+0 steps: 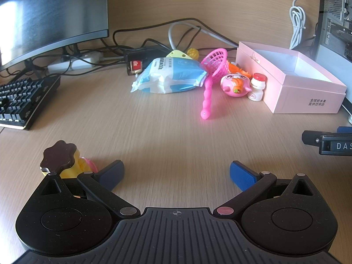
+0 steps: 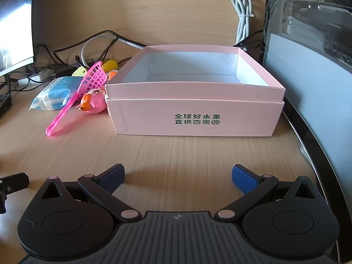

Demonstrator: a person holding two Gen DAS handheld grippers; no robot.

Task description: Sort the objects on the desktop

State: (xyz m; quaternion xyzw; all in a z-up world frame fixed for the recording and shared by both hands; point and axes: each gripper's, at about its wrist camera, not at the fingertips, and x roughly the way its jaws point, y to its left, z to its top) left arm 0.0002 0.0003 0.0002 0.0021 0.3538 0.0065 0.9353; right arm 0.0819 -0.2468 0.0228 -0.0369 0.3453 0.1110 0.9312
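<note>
Clearly nothing had been picked up yet: the left gripper (image 1: 177, 173) and the right gripper (image 2: 178, 175) both stood spread to their widest, with only bare wood between the blue pads.

Everything to be sorted lay to the left of the pink box (image 2: 193, 88), whose inside looked empty. A small white bottle (image 1: 257, 87) stood just beside its left wall, a pink fish toy (image 1: 236, 85) touched the bottle, and a pink toy net (image 1: 212, 74) leaned over a blue-and-white tissue pack (image 1: 171, 77) farther left. A yellow toy with a brown top (image 1: 66, 160) sat well apart from the box, close by the left gripper's left finger.

The likeliest trouble, I judged, was the tangle: lifting the net could drag the pack or roll the fish, and a careless reach for the bottle could tip it against the box. The box itself looked light and might slide if nudged.

The desk (image 1: 154, 121) was pale wood grain, with a monitor (image 1: 50, 11), a keyboard (image 1: 24, 99) and loose cables (image 1: 154, 35) left of and behind the box, and a computer case (image 2: 308, 33) to its right.
</note>
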